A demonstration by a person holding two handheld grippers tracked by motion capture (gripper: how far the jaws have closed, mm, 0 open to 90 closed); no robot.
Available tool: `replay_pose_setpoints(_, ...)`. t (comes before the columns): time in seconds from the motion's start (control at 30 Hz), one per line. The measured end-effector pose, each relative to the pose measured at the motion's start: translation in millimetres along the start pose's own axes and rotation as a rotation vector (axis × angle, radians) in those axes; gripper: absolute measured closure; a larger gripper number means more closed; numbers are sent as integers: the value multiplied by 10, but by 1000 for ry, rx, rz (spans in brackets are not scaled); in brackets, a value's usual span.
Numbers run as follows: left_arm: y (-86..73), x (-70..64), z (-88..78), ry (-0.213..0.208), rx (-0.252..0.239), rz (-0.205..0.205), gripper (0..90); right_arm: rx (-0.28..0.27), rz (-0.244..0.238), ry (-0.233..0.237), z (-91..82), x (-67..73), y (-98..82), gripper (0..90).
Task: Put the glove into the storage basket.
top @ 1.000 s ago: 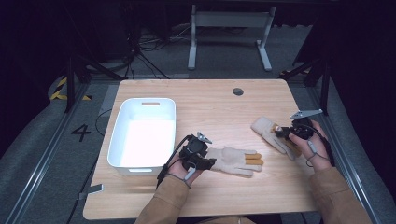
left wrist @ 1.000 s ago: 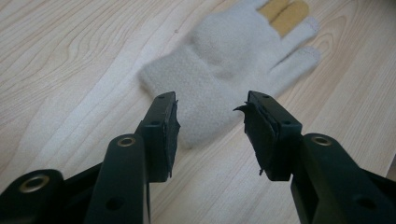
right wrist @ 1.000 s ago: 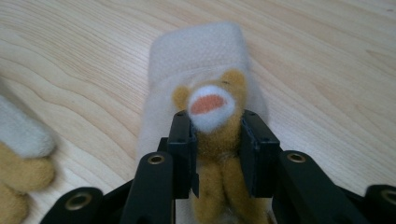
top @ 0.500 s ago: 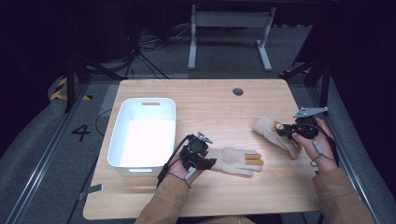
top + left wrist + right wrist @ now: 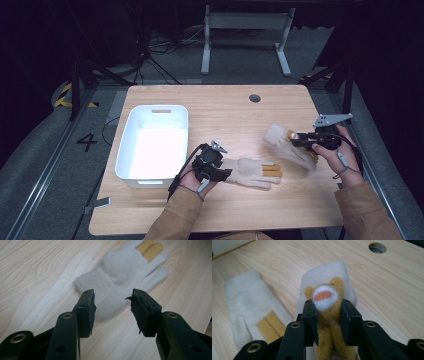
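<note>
Now my right gripper [image 5: 327, 315] clamps the bear-faced glove [image 5: 325, 297] above the table's [image 5: 225, 107] right side; my left gripper [image 5: 113, 312] stands open over the near glove's [image 5: 117, 277] cuff.

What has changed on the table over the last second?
The right gripper has lifted its glove a little and carried it toward the table's right edge, jaws clamped on the glove's animal-face part. The left gripper stayed at the cuff of the flat glove, jaws apart. The white bin is unchanged.
</note>
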State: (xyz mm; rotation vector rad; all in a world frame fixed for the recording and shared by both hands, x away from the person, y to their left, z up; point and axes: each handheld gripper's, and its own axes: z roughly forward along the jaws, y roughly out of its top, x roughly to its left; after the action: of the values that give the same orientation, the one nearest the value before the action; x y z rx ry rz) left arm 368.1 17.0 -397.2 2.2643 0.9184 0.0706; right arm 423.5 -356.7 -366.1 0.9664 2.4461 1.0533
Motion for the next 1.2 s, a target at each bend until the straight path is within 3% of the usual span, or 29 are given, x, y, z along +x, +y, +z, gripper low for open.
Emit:
replay_pose_setpoints(0.67, -15, -41, -13, -12, 4, 9, 542, -8, -155, 104, 77, 406, 228, 689)
replay_pose_setpoints(1.2, -85, -20, -93, 5, -8, -15, 541, -9, -228, 244, 313, 674, 370, 688)
